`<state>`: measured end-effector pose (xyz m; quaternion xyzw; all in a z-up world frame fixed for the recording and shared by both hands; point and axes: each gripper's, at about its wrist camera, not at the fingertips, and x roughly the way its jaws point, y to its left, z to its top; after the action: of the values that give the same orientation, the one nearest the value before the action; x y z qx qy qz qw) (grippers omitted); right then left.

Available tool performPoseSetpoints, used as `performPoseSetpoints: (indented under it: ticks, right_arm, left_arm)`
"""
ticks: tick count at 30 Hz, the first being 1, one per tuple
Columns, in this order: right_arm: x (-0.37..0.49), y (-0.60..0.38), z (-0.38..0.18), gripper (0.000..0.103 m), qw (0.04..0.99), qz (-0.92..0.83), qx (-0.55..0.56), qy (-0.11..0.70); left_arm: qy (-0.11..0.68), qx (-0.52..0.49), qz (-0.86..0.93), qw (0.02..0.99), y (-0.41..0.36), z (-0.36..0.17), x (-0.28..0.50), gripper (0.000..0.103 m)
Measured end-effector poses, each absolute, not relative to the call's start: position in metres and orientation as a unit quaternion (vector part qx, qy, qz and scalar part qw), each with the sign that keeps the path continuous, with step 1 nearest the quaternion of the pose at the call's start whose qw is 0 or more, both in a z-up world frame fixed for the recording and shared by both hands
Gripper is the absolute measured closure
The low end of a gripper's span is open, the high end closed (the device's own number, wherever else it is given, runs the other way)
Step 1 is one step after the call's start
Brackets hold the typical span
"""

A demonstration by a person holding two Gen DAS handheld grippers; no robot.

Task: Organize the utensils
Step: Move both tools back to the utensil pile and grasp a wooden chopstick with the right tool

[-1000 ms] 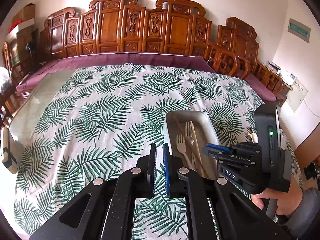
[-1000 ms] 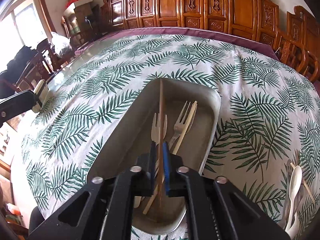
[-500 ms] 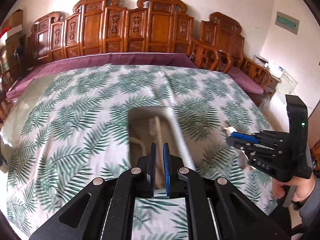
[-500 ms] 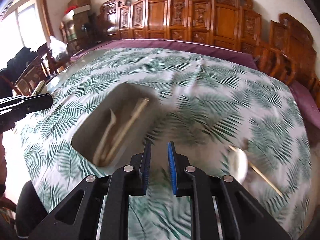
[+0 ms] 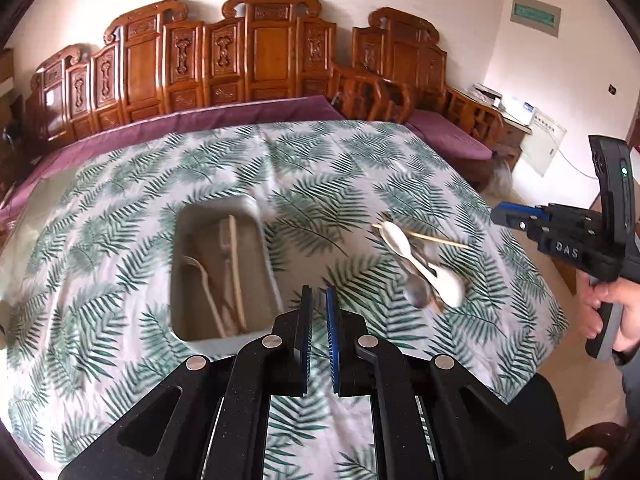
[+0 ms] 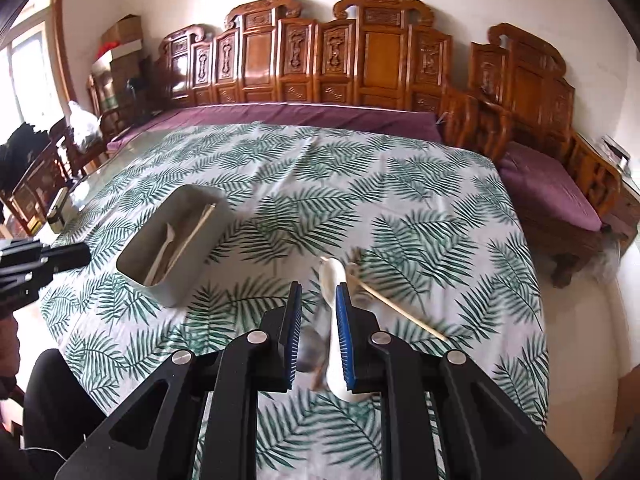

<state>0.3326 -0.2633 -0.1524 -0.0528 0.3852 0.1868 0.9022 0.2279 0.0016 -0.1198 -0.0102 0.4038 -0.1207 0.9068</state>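
Note:
A grey rectangular tray (image 5: 182,312) (image 6: 132,254) sits on the leaf-print tablecloth and holds forks and chopsticks (image 5: 236,268) (image 6: 188,236). To its right lie white spoons (image 5: 400,240) (image 6: 332,280), a metal spoon (image 5: 418,292) and one chopstick (image 5: 436,239) (image 6: 400,312). My left gripper (image 5: 319,304) is empty, its jaws a narrow gap apart, hanging above the cloth by the tray's near right corner. My right gripper (image 6: 318,304) is open and empty above the spoon pile; it also shows in the left wrist view (image 5: 516,216).
The leaf-print tablecloth (image 5: 360,168) covers a large table. Carved wooden benches with purple cushions (image 6: 304,114) line the far and right sides. A small box (image 6: 56,210) lies at the table's left edge. Wooden chairs stand at the left.
My right gripper let go of the chopstick into the tray, opened and swung right to above the spoon pile. My left gripper pulled back and turned right, its jaws parting slightly.

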Motion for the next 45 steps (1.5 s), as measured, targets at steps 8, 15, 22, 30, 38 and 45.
performPoseSetpoints:
  ticks: [8,15,22,30,38,45]
  right_arm:
    - [0.347,-0.279,-0.192,0.084,0.891,0.174,-0.045,0.417]
    - [0.357,-0.281,-0.230,0.084,0.879,0.168,-0.043,0.444]
    - [0.378,-0.289,-0.251,0.084,0.873,0.163,-0.056,0.457]
    - [0.422,-0.296,-0.268,0.084,0.860,0.167,-0.104,0.472]
    - [0.452,-0.288,-0.285,0.070,0.842,0.185,-0.119,0.493]
    - [0.462,-0.284,-0.297,0.070,0.832,0.190,-0.145,0.501]
  left_arm:
    - [0.421,0.008,-0.139,0.897,-0.030,-0.140,0.228,0.097]
    - [0.441,0.017,-0.145,0.885,-0.045,-0.169,0.238,0.084]
    - [0.456,0.020,-0.149,0.877,-0.052,-0.189,0.245,0.079]
    - [0.463,0.024,-0.154,0.872,-0.063,-0.203,0.258,0.077]
    - [0.473,0.028,-0.158,0.866,-0.071,-0.214,0.263,0.077]
    - [0.479,0.029,-0.160,0.863,-0.073,-0.220,0.266,0.077]
